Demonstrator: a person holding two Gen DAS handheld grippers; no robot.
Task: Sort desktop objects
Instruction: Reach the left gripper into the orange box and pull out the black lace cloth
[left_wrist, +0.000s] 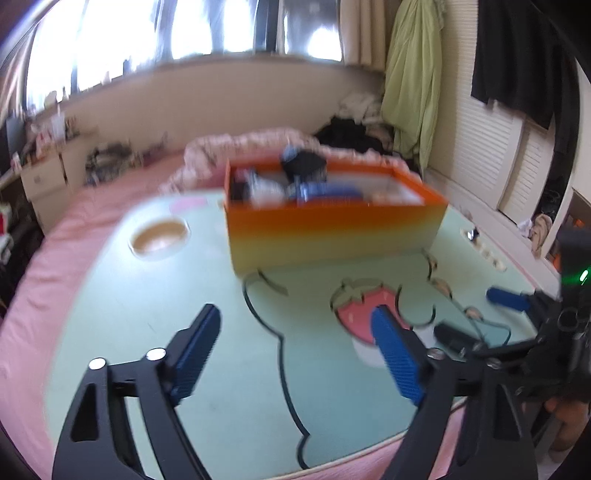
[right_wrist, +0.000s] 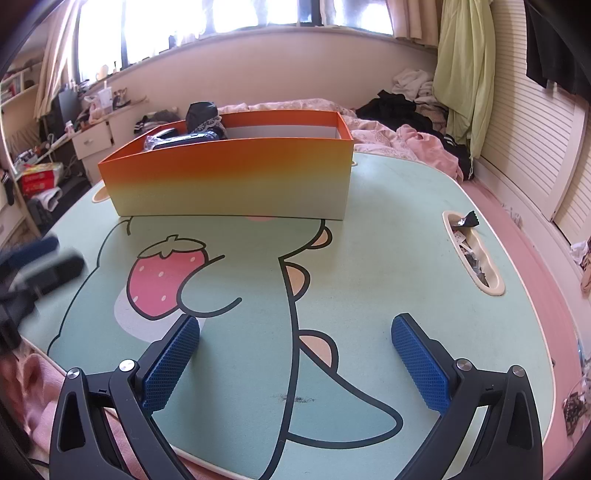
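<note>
An orange-to-yellow box (right_wrist: 229, 177) stands at the far side of a green cartoon-printed table (right_wrist: 388, 236). Dark items (right_wrist: 201, 114) stick up from the box's left end. In the left wrist view, which is blurred, the box (left_wrist: 332, 229) holds dark and blue things. My right gripper (right_wrist: 295, 321) hovers open over the table's near part, nothing between its blue pads. My left gripper (left_wrist: 295, 312) is also open and empty above the strawberry print (left_wrist: 358, 310). Each gripper shows in the other's view: the left gripper (right_wrist: 62, 254) at the left edge, the right gripper (left_wrist: 469, 317) at the right.
A round cup recess (left_wrist: 159, 234) sits in the table left of the box. A long slot (right_wrist: 472, 254) on the right side holds wrappers and small bits. The table rests on a pink bed (right_wrist: 517, 229) with heaped clothes behind; a louvred wardrobe is at the right.
</note>
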